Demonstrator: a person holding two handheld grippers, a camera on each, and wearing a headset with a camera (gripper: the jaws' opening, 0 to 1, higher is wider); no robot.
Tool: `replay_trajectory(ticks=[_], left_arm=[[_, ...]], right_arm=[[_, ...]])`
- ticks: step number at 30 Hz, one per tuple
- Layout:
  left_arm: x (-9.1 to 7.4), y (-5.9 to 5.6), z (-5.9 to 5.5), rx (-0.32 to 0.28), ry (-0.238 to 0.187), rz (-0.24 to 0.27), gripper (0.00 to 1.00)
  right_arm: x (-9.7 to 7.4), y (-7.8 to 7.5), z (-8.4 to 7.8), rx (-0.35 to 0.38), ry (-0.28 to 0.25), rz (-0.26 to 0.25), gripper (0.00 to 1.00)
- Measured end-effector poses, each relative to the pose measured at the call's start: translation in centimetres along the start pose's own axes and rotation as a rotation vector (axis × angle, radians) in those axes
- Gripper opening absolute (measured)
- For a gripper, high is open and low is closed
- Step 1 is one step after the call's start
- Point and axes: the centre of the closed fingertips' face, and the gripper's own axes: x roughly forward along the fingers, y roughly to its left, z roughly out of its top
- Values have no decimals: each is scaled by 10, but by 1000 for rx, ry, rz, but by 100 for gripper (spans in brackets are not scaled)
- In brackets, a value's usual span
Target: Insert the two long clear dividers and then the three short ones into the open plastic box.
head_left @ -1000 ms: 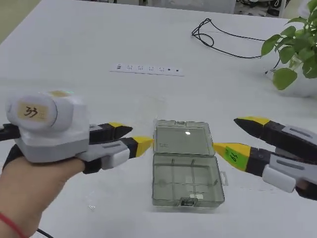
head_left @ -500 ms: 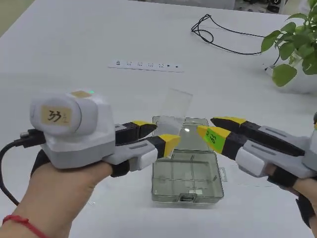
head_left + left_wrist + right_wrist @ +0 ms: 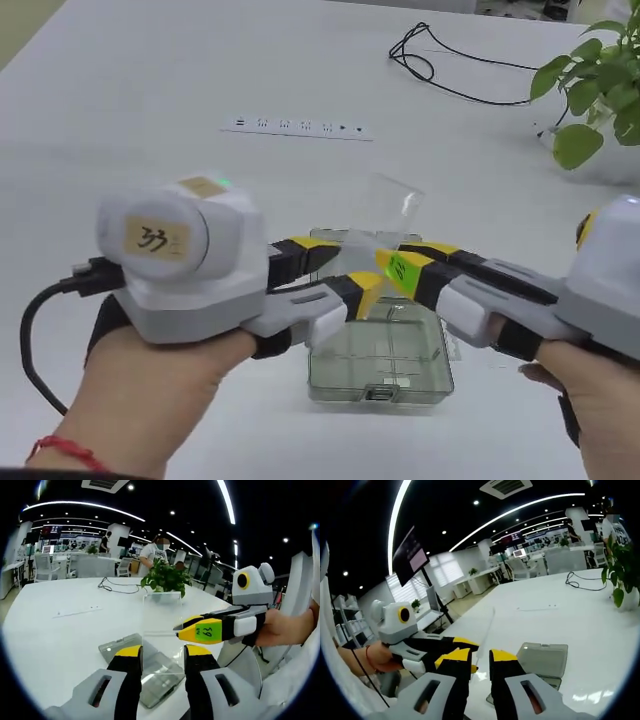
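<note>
A clear divider stands upright over the open grey plastic box, which lies on the white table. My left gripper is shut on the divider's two side edges; in the left gripper view the sheet spans the gap between my jaws. My right gripper has come in from the right, with its jaws narrowly open on either side of the sheet's face. In the right gripper view the divider is edge-on between the jaws, with the box beyond.
A white power strip lies further back on the table. A black cable coils at the far right, next to a potted plant. The person's hands flank the box. Desks, chairs and people fill the room behind.
Both grippers have closed in over the box from either side. The left one has lifted the divider higher, and the right one's jaws have narrowed around it.
</note>
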Motion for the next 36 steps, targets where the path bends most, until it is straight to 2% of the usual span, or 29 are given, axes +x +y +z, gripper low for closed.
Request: replay_trajectory(ticks=[4,10,15,25,29,32,36], left_arm=[[1,-1,0,23,7,-2,31],[2,-1,0,17,10,-3,31],[3,-3,2,-3,0,-12,32],[2,-6,-2,12,13,-37,37],[-1,-7,-6,34,22,-57,38],[-5,-6,-10,63,12,-73,42],[-9,-2,-17,100,30,-81,48]], right_arm=[[1,1,1,26,-8,-5,12],[3,3,2,64,-18,-27,7],[2,4,6,66,-30,-44,6],[3,5,7,70,-17,-34,6],[2,4,9,72,-9,-30,6],[0,-1,12,71,1,-36,6],[-3,-11,12,85,28,-49,6]])
